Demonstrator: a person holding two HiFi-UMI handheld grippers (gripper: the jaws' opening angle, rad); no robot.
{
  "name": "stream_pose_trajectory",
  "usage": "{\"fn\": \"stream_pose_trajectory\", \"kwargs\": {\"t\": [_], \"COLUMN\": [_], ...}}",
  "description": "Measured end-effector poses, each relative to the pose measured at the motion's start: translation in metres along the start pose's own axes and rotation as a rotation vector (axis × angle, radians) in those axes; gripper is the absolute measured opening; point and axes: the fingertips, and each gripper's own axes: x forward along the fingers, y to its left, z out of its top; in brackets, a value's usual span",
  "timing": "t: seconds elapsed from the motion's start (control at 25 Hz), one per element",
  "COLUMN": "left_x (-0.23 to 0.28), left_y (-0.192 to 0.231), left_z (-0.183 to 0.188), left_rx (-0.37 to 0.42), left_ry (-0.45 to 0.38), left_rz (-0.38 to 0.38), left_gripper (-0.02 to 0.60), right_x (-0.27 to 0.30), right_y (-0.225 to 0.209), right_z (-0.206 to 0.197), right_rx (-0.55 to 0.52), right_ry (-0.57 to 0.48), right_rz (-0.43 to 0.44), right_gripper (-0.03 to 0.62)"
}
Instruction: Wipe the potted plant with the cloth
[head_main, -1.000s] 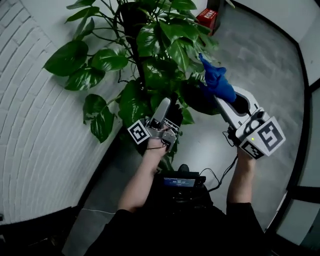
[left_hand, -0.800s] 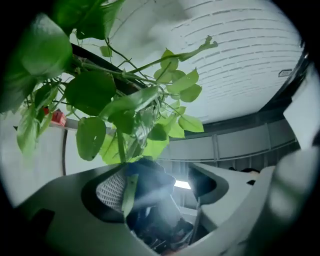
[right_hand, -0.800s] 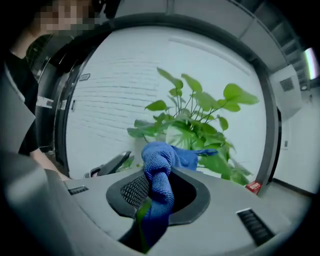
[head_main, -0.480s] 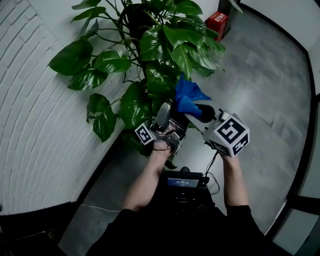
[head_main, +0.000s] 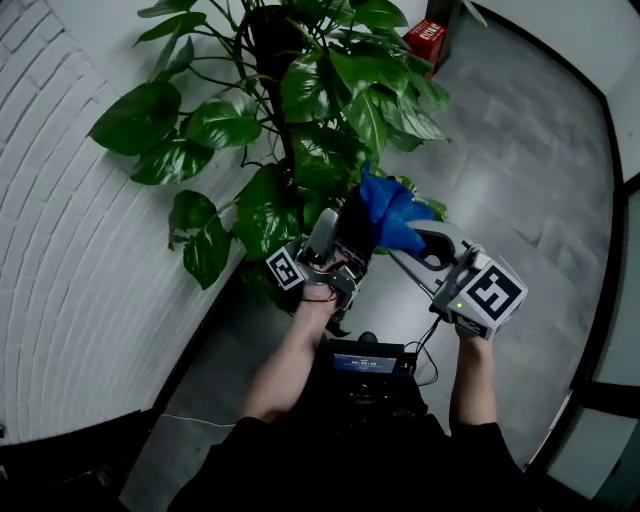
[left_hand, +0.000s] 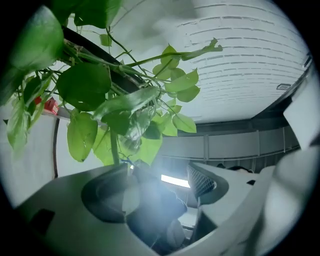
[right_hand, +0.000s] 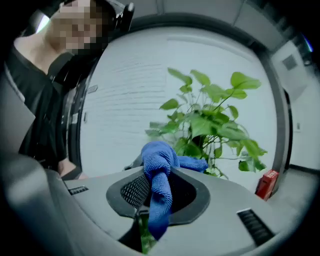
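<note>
Plant (head_main: 300, 110) fills the upper left, up against the white brick wall (head_main: 60, 250). Left gripper (head_main: 325, 228) is poking up under its lower leaves (head_main: 265, 205), jaws apart and nothing clearly pinched. Blue cloth (head_main: 386, 212) is clamped tight in the right gripper (head_main: 408, 240), right by the foliage. Looks like it's between wipes, so next I'd steady a leaf and drag the cloth across it gently.

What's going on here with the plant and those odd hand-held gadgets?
A person is tending a leafy potted plant by a white brick wall, with a hand-held tool in each hand. The right tongs are clamped on a blue cloth, held close by the plant's lower leaves. The left tongs are open and grip nothing, pointing up into the leaves just beside the cloth.
</note>
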Motion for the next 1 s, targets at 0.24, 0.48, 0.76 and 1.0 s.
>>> {"fn": "stream_pose_trajectory", "kwargs": {"t": [0.24,0.48,0.76,1.0], "left_x": [0.003,0.005,0.012,0.009], "left_y": [0.000,0.000,-0.011,-0.018], "left_z": [0.001,-0.002,-0.009,-0.005], "left_rx": [0.001,-0.011,-0.034,-0.019], "left_ry": [0.009,0.019,0.029,0.031], "left_rz": [0.011,0.011,-0.037,-0.051], "left_gripper": [0.379,0.379,0.379,0.379], "right_x": [-0.092,-0.050,0.028,0.022], "right_y": [-0.062,-0.035,-0.022,0.025], "right_z": [0.098,0.075,0.000,-0.020], "right_rx": [0.034,-0.051,-0.130,0.021], "right_ry": [-0.525,-0.218,0.127,0.157], "right_rz": [-0.339,-0.264,-0.182,0.074], "right_gripper": [0.098,0.098,0.098,0.098]}}
